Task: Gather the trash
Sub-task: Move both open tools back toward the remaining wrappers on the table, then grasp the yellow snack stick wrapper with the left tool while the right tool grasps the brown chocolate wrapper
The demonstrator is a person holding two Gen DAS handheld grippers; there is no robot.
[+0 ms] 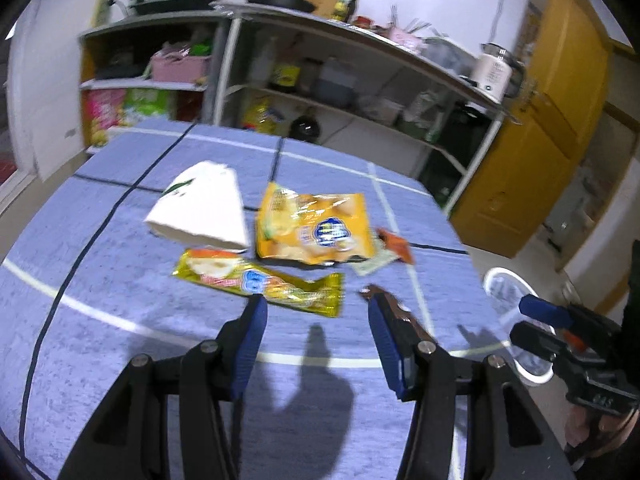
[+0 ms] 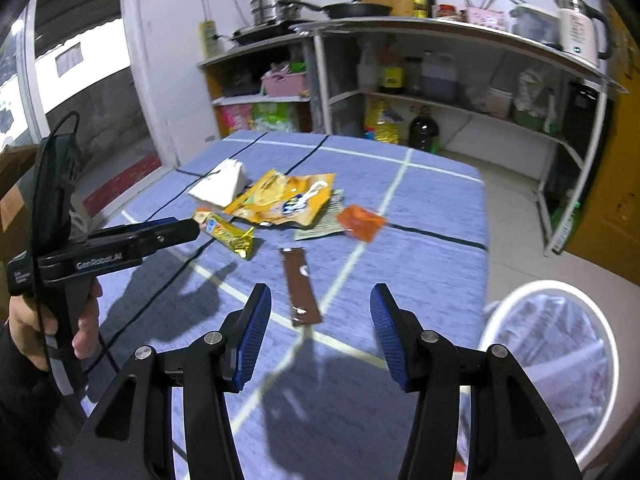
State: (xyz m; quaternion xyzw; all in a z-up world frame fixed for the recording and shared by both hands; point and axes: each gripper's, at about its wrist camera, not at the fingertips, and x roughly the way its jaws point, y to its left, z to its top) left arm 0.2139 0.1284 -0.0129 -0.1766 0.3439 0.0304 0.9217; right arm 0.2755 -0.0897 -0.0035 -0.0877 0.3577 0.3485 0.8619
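Observation:
Trash lies on the blue cloth table [image 1: 120, 340]: a white paper carton [image 1: 202, 210], a yellow chip bag [image 1: 316, 228], a long gold snack wrapper [image 1: 264, 282], an orange wrapper [image 1: 396, 246] and a brown wrapper [image 2: 301, 286]. My left gripper [image 1: 316, 306] is open and empty just short of the gold wrapper. My right gripper [image 2: 320, 300] is open and empty over the brown wrapper. The same trash shows in the right wrist view: carton [image 2: 220, 186], chip bag [image 2: 282, 198], gold wrapper [image 2: 228, 236], orange wrapper [image 2: 360, 222].
A white-rimmed bin [image 2: 556, 360] with a liner stands on the floor right of the table. Shelves [image 2: 440, 92] with pots, bottles and a kettle stand behind the table. A yellow door [image 1: 540, 140] is at the right.

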